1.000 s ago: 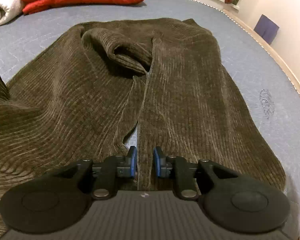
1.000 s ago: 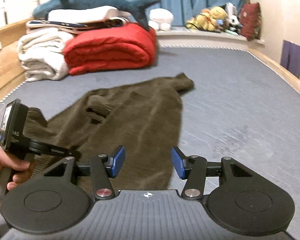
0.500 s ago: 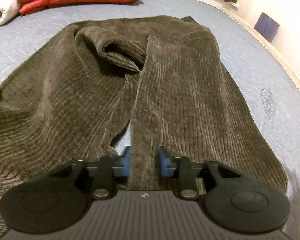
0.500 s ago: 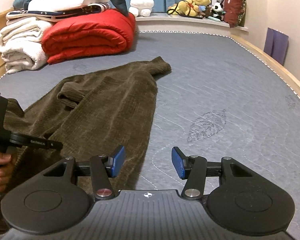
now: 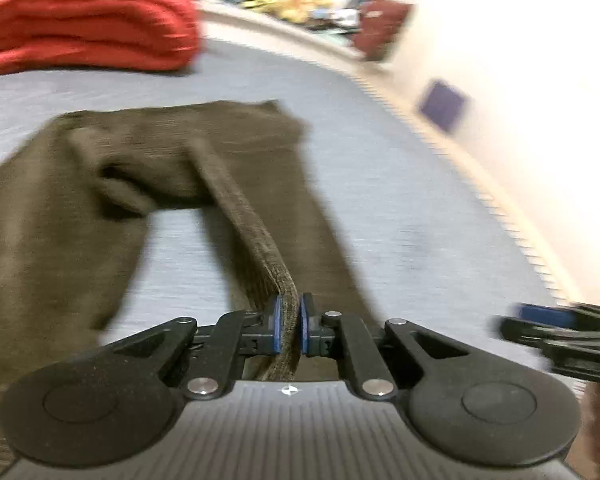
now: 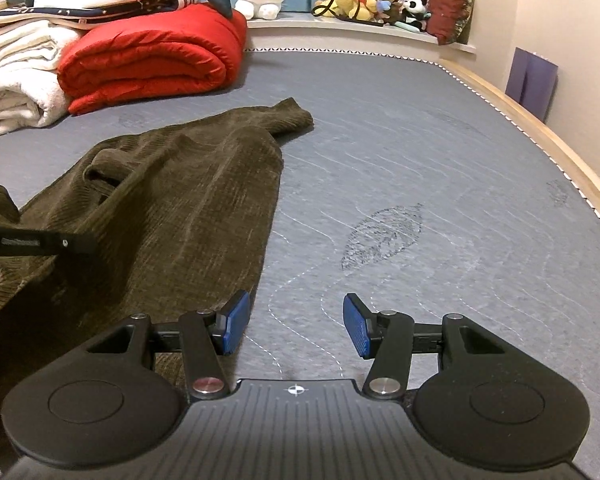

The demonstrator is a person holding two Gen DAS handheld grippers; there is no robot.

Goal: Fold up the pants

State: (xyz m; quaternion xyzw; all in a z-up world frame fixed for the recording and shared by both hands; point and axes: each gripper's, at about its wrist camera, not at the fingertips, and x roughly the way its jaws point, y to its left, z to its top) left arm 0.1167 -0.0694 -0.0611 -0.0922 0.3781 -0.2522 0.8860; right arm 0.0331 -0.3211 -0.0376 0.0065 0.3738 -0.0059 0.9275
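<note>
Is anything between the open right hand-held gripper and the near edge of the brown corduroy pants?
Nothing visible. The right hand-held gripper hangs open over bare grey mattress, and the brown corduroy pants lie just to its left with no object between.

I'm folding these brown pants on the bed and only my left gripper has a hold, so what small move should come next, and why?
Probably bring the open right gripper left onto the near edge of the pants and close it. The left gripper is already shut on a lifted ridge of cloth, while the right one hangs over bare mattress just beside the cloth.
</note>
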